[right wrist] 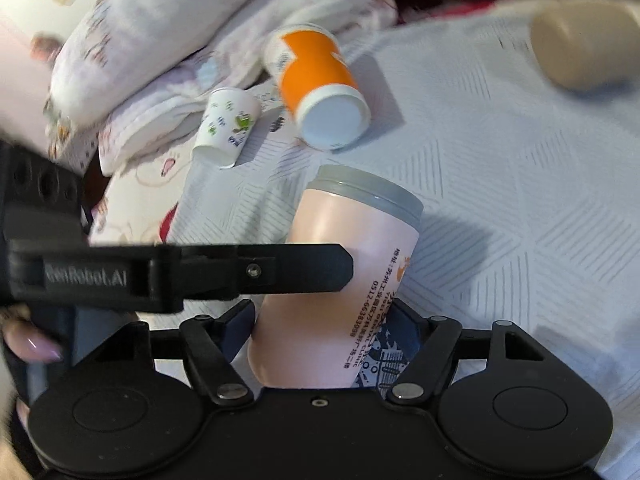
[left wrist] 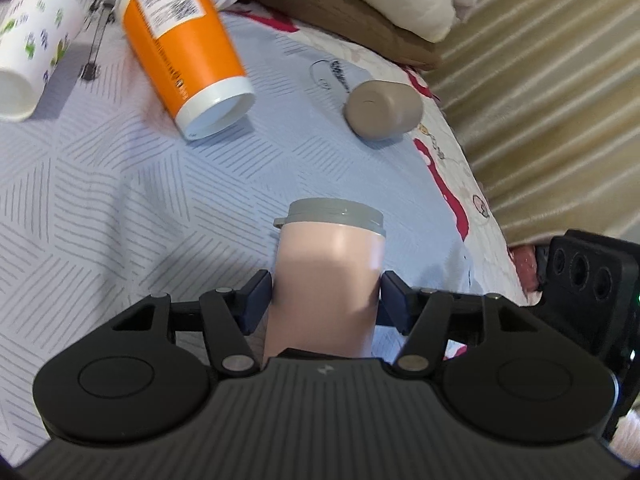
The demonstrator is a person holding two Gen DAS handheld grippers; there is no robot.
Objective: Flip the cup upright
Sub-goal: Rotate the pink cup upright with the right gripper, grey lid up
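You have the pink cup (left wrist: 328, 284) between the pads of your left gripper (left wrist: 326, 300): the left pad (left wrist: 256, 300) looks pressed to its wall, the right one touching or a hair off, so I read this as a light grip, not a firm one. From the right wrist view the same cup (right wrist: 340, 280) also stands between the fingers of your right gripper (right wrist: 332, 332), which sit close on both sides; whether they actually pinch it I cannot tell, since the left gripper's finger (right wrist: 280, 268) crosses in front. The cup's grey lid (left wrist: 334, 214) points away from both cameras, and the cup appears lifted or tilted over the patterned bedspread (left wrist: 120, 200), so the flip seems under way but not finished: it is not yet standing on its base. Three others lie on their sides farther off — the orange cup (left wrist: 184, 44), the small white cup (left wrist: 32, 48) and the tan cup (left wrist: 384, 110) — so, if they count, most of the work is left.
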